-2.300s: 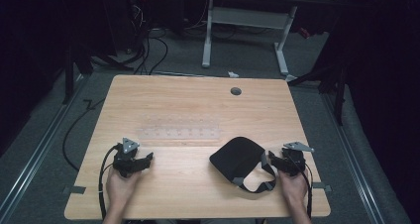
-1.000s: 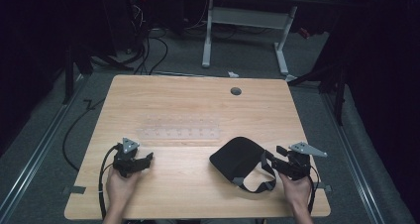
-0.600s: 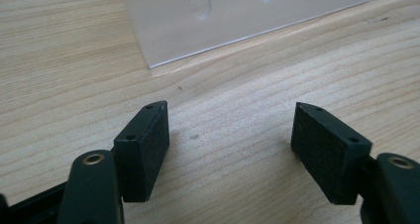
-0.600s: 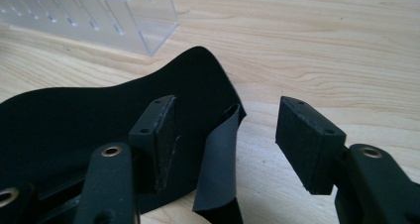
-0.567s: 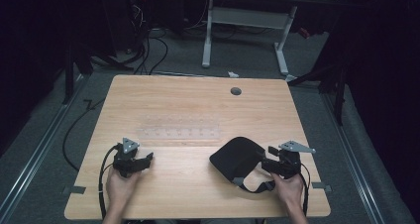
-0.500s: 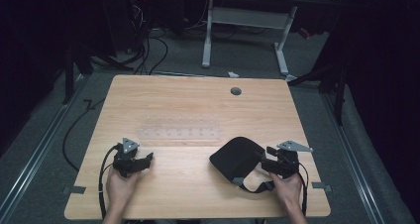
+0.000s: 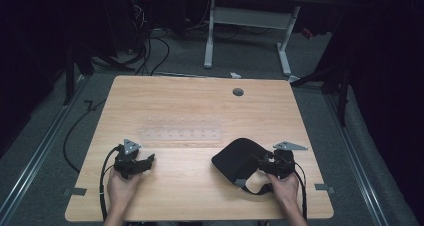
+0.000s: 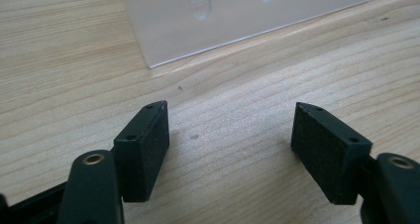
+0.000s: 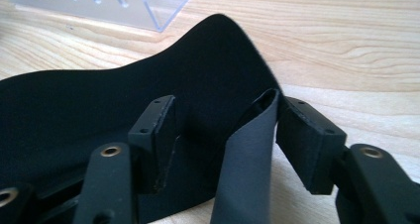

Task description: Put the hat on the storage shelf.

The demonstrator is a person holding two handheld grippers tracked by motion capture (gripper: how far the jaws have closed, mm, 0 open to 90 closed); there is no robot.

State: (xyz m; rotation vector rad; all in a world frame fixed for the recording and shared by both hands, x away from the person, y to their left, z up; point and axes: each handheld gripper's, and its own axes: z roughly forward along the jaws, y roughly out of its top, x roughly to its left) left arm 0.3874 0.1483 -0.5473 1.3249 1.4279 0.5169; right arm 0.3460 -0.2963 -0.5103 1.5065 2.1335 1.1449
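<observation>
Your right gripper [image 9: 225, 130] has its jaws part open around the grey strap [image 9: 245, 159] of the black eye mask [image 7: 239, 158], which lies near the table's [image 7: 190, 106] front right corner — the strap leans on one pad and nothing is pinched yet. Close off-centre and the strap could slide out, or you may catch the mask's edge too and drag it off the front edge. Your left gripper [image 8: 230, 144] rests wide open and empty near the front left, just short of the clear rack [image 8: 237, 16].
</observation>
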